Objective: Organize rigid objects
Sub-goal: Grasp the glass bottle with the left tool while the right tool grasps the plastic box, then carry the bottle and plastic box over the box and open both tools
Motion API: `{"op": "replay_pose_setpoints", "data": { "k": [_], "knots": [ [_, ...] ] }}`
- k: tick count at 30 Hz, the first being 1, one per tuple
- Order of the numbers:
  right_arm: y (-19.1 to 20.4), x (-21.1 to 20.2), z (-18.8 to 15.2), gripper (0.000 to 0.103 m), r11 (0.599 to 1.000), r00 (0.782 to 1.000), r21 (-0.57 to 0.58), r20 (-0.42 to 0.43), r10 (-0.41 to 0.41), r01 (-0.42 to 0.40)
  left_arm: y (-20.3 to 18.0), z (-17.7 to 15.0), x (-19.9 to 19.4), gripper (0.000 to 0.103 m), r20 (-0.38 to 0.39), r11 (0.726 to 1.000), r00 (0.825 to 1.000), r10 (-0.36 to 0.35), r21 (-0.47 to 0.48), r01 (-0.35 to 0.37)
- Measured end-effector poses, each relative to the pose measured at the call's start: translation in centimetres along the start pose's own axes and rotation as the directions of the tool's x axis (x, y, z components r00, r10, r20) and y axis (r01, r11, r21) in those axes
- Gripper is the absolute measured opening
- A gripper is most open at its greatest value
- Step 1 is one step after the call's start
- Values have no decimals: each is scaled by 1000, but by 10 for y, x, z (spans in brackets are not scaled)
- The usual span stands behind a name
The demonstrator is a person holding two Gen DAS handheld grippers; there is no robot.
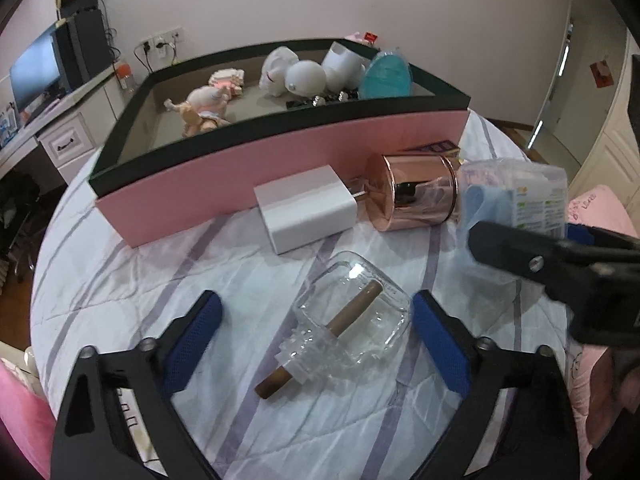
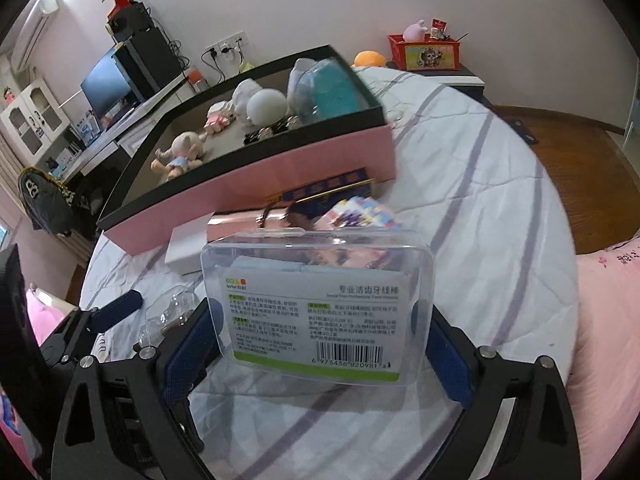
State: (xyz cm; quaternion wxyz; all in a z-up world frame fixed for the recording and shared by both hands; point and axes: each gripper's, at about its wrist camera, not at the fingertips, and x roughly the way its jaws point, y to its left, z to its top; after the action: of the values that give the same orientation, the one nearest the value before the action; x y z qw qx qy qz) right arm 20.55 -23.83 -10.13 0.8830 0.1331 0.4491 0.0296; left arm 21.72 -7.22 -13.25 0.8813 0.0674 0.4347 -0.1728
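clear plastic box (image 2: 316, 300) label, Chinese heading 专业洁齿牙线棒, barcode 6 975458 820981

Black angular frames on left gripper (image 1: 316, 344) and right gripper (image 2: 316, 344), silver screws at pivots, blue textured pads lining the jaws.

dark monitor (image 1: 34, 68) on desk (image 1: 60, 116) — wall sockets (image 1: 162, 42), red crate (image 2: 426, 52) beyond bed.
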Motion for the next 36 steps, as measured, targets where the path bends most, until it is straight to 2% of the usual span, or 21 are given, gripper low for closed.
{"op": "replay_pose_setpoints", "data": {
  "k": [2, 7, 10, 15, 27, 36],
  "knots": [
    [-3, -1, 1, 96, 1000, 1000, 2, -1, 4, -4, 0, 0, 0, 85, -4, 1000, 1000, -7, -1, 7],
    [-5, 0, 1, 96, 1000, 1000, 9, -4, 14, -14, 10, -1, -4, 56, 4, 998, 999, -34, -48, 34],
    [-5, -1, 0, 96, 1000, 1000, 3, -4, 22, -22, 20, -2, -8, 56, 7, 992, 997, -76, -98, 76],
    [-2, -4, -2, 96, 999, 999, -17, -4, 35, -35, 22, -6, -14, 56, 17, 988, 997, -78, -129, 80],
    [-2, -25, 0, 96, 997, 997, -37, 25, 67, -66, 29, 1, -44, 56, 72, 987, 997, -34, -154, 45],
    [16, -41, 21, 96, 991, 992, -88, 58, 108, -103, 43, 31, -77, 56, 153, 988, 988, 19, -154, 5]
  ]
}}
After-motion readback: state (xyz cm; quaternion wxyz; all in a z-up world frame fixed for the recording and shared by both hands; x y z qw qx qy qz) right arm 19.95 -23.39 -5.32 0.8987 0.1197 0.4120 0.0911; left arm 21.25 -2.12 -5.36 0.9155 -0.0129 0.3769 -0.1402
